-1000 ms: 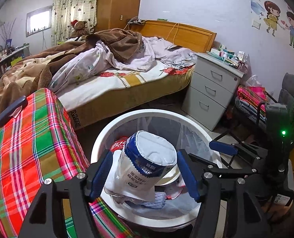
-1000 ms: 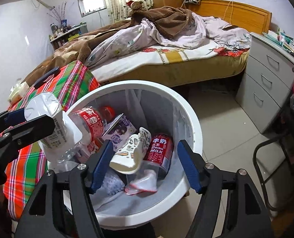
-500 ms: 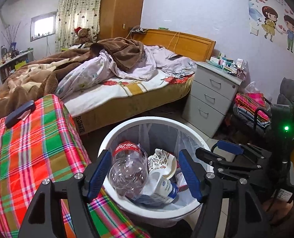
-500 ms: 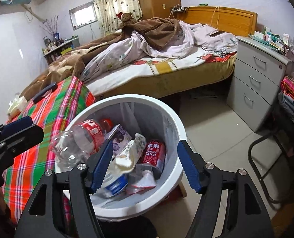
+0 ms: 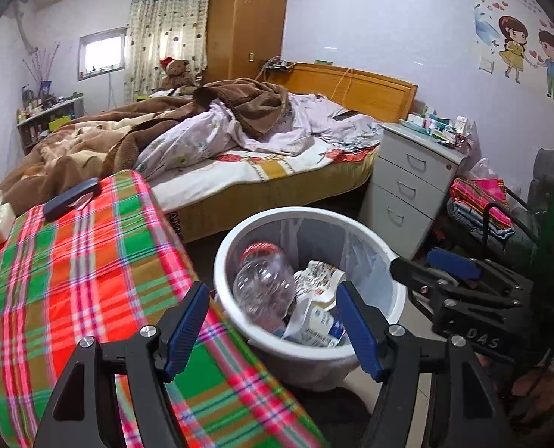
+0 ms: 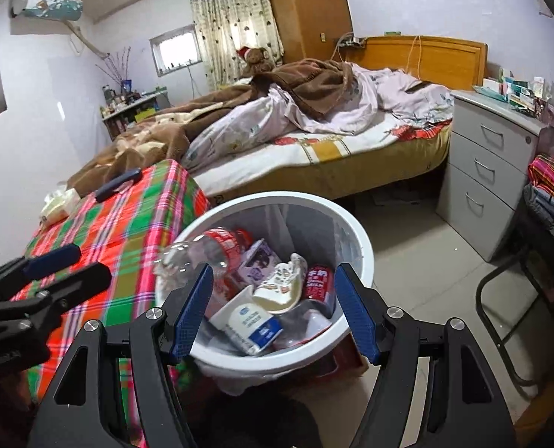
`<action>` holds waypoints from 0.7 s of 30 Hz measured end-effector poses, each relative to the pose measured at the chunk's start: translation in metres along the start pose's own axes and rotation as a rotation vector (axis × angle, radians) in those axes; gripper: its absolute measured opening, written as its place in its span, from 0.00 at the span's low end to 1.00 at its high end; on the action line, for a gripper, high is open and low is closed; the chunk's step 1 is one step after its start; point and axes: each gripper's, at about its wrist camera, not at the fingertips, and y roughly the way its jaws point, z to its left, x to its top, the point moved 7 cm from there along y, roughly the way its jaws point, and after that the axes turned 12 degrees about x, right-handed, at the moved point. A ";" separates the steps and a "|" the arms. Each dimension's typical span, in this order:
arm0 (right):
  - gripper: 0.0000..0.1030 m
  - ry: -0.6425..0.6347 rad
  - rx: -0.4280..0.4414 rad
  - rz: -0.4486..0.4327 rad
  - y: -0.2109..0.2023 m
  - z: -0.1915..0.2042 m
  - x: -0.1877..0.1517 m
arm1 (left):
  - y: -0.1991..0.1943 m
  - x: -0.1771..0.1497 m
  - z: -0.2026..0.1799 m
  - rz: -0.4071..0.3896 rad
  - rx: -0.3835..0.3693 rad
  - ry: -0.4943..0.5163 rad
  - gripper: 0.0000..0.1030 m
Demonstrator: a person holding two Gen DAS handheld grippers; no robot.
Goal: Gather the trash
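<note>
2 empty grippers, 1 filling bin. From the left wrist, the left gripper (image 5: 273, 330) hangs above the white bin (image 5: 224, 246), jaws apart, nothing between the pads; they have just been opening a touch wider. Inside the bin lie a clear bottle (image 5: 264, 285) with a red label and a blue-and-white carton (image 5: 316, 330), its print too blurred to read. The right gripper (image 5: 441, 272) shows at the right edge, marked "DAS". The plaid cloth (image 5: 71, 280) beside the bin carries only a dark flat thing (image 5: 71, 197) and a pale bag at its far corner.

Over to the right wrist: the right gripper (image 6: 273, 313) is open too, holding nothing, poised over the bin (image 6: 363, 246). Down there, the bottle (image 6: 209, 254), a purple box (image 6: 260, 261), a crumpled cup (image 6: 280, 283), the carton (image 6: 254, 326) and a red can (image 6: 318, 280) reading "DRINK MILK". The left gripper (image 6: 49, 268) sits off to the left.

By my read, the collecting is well along; what trash remains elsewhere, these views do not tell.
</note>
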 end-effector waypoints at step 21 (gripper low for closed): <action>0.67 -0.079 0.003 -0.111 -0.032 0.063 -0.040 | -0.068 -0.072 0.053 -0.047 0.207 -0.094 0.68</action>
